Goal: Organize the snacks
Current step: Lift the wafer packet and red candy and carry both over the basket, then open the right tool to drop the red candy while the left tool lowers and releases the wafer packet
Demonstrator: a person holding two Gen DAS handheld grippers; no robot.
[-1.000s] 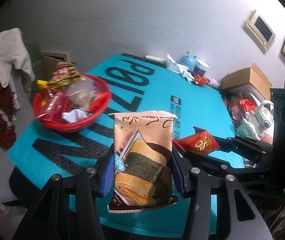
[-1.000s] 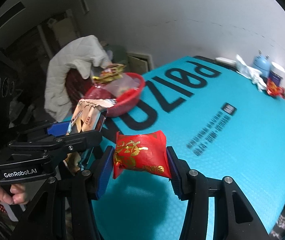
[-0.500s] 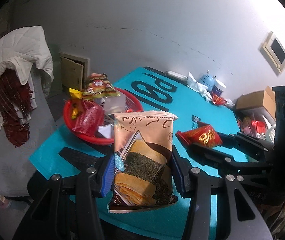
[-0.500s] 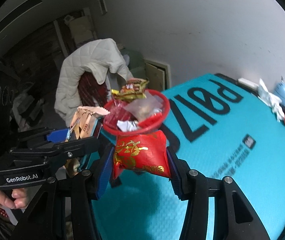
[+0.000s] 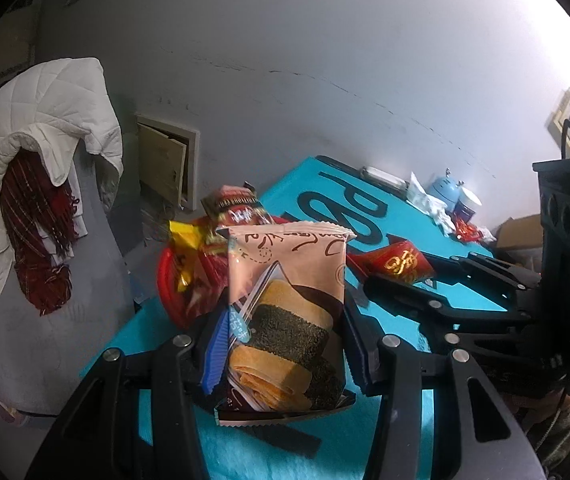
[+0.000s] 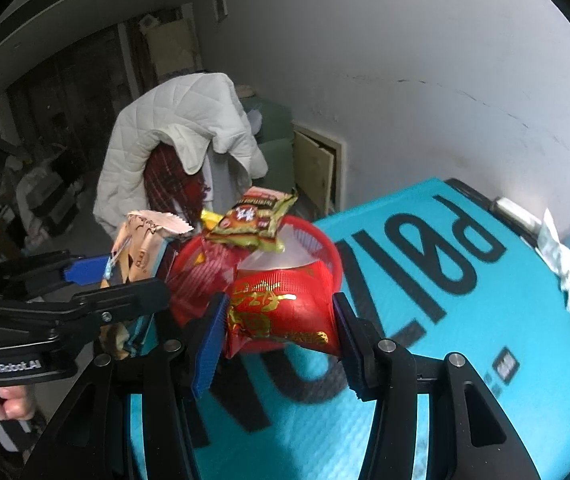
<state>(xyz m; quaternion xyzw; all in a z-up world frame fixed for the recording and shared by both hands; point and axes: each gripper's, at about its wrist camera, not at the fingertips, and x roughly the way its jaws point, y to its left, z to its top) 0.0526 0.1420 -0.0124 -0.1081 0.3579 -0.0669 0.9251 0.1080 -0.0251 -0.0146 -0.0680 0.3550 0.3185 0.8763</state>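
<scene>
Red basket at the desk's corner now nearer | we clamp left gripper on cake pack, right gripper on red packet | drop-off next

Home storage rm; quilted jacket on chair; cardboard box; cluttered shelves.

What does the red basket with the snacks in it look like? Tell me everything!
The round red plastic basket has slotted, see-through walls. It sits near the corner of the turquoise mat, heaped with snack packets: a green-and-red one on top, a yellow one, and clear wrappers. The red foil packet in the right gripper hides its near rim.
</scene>
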